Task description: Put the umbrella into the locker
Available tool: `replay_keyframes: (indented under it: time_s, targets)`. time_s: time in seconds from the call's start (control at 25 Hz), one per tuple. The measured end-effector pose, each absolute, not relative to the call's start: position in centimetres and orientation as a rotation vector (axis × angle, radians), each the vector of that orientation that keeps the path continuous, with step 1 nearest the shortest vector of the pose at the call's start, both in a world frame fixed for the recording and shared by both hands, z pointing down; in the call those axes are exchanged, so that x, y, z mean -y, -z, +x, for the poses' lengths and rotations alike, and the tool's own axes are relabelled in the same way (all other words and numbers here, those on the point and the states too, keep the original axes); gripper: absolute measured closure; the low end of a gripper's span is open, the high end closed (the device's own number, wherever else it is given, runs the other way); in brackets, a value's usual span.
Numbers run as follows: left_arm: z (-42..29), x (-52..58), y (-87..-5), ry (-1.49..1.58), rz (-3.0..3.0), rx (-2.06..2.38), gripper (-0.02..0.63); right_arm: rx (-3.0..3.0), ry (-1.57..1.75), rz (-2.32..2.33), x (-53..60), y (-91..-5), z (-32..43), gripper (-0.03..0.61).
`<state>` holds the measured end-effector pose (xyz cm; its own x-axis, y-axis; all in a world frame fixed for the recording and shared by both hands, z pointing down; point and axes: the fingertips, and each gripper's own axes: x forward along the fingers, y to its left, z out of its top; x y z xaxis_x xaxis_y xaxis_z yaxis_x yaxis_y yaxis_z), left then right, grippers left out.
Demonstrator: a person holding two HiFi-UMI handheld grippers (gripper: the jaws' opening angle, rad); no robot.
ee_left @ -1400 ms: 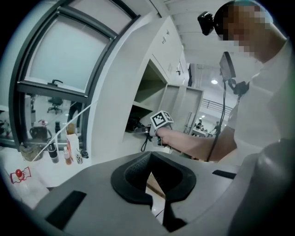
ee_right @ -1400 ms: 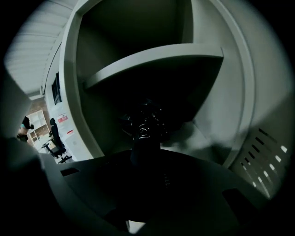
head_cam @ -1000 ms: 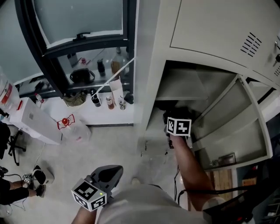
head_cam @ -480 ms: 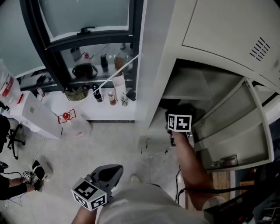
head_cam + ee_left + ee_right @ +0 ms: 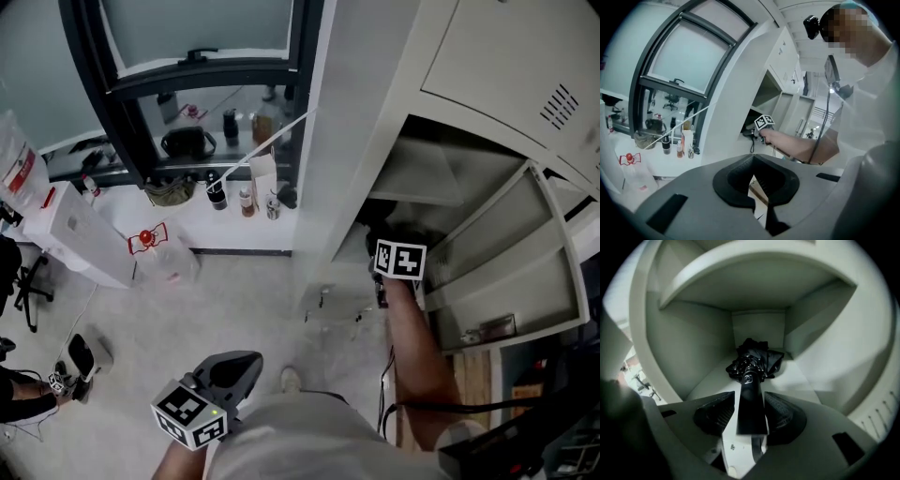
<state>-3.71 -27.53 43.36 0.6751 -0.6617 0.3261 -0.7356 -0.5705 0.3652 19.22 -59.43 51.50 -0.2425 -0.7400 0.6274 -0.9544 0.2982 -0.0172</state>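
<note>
Jaws of R gripper (image 5: 751,409) just opening, umbrella (image 5: 752,363) handle between (inside locker (image 5: 689,343))

Head view: umbrella (image 5: 751,363) mostly hid behind rt hand-held gripper (image 5: 751,416).

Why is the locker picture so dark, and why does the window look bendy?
Right gripper view: the grey metal locker is dim inside, so the folded black umbrella shows little detail; its near handle looks soft. Left gripper view: the wide lens bows the dark window frame and blackens the corners. Head view: evenly bright.
</note>
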Motion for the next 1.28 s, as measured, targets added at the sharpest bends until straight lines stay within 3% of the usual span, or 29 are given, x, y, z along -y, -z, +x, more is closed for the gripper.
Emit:
replay_keyframes:
  time_s: [0.52,0.84,1.16,1.28]
  targets:
    - [-7.2,20.6,-43.4,-0.224,2.463,0.990,0.603,2.026,-0.500,1.649,50.0,-48.1,20.2,0.402]
    - [-10.9,14.8,-43.7,-0.232,2.491,0.947,0.603,2.054,-0.473,1.610,39.5,-48.5,16.2,0.408]
    - [-13.6,9.5,-44.6,-0.228,2.512,0.894,0.603,2.151,-0.468,1.504,28.3,-49.6,9.9,0.530]
    - [-14.8,8.0,-45.1,-0.223,2.510,0.890,0.603,2.190,-0.476,1.437,24.7,-50.3,7.2,0.545]
